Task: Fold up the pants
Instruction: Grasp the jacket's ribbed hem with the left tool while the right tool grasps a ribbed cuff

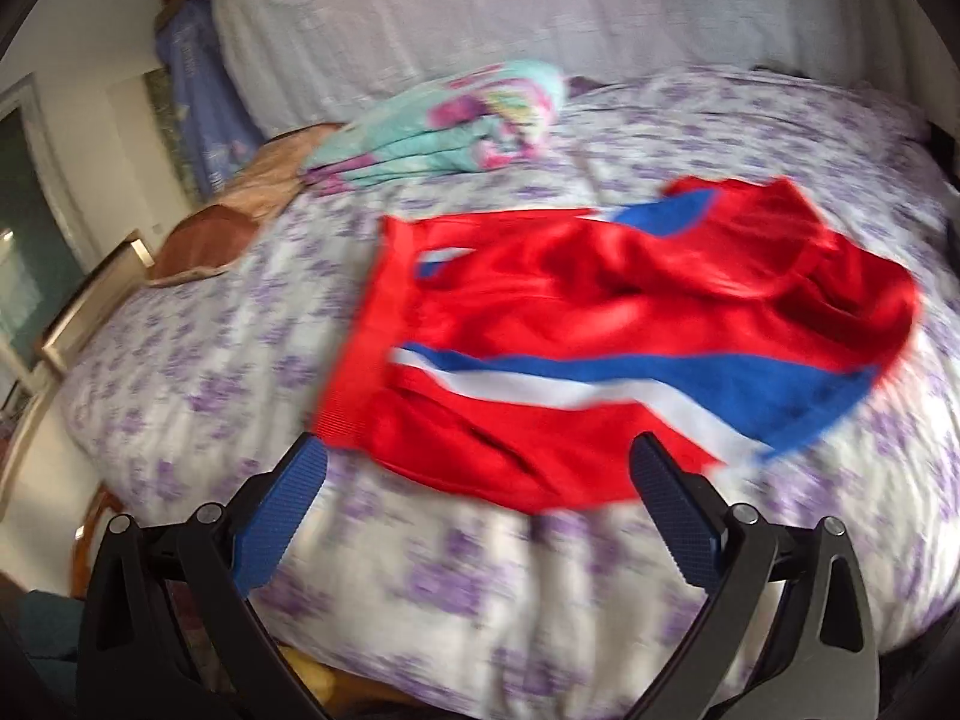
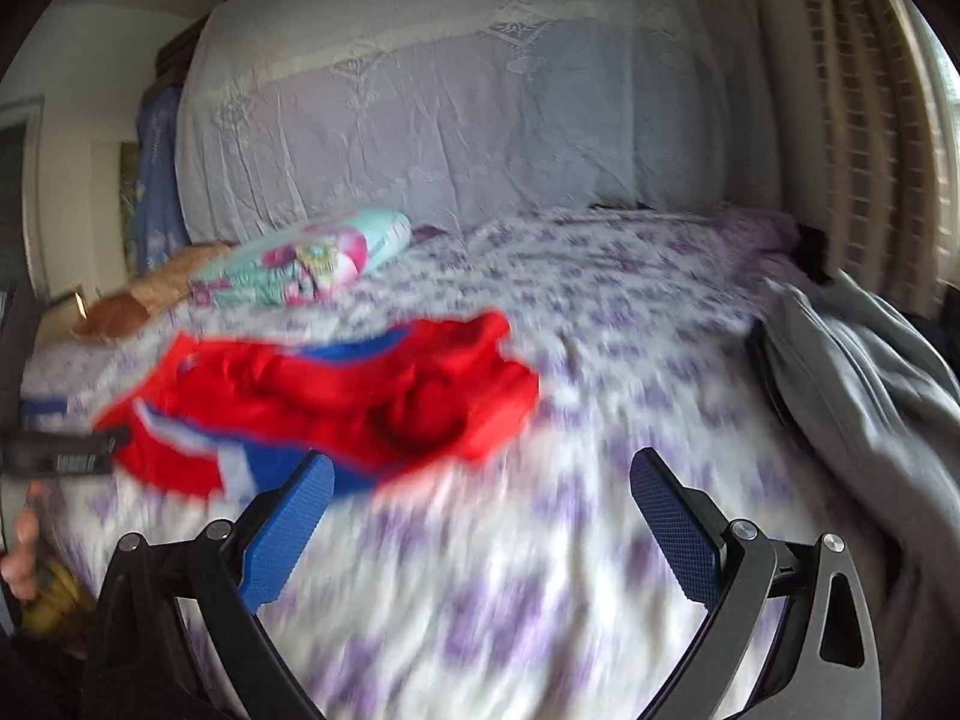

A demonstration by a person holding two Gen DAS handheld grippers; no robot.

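Note:
Red pants (image 1: 600,324) with blue and white side stripes lie crumpled on the purple-flowered bedspread (image 1: 240,372), waistband toward the left. My left gripper (image 1: 480,468) hovers open just in front of their near edge, nothing between its blue pads (image 1: 288,510). In the right wrist view the same red pants (image 2: 336,402) lie to the left and ahead, bunched up. My right gripper (image 2: 483,474) is open over bare bedspread (image 2: 600,420), its left pad (image 2: 294,528) close to the pants' near hem. Both views are motion-blurred.
A folded turquoise and pink blanket (image 1: 444,132) and a brown cushion (image 1: 210,240) lie at the bed's far left. A grey cloth (image 2: 864,372) is heaped at the bed's right edge. A draped headboard (image 2: 468,108) stands behind. A hand (image 2: 21,558) shows at the left.

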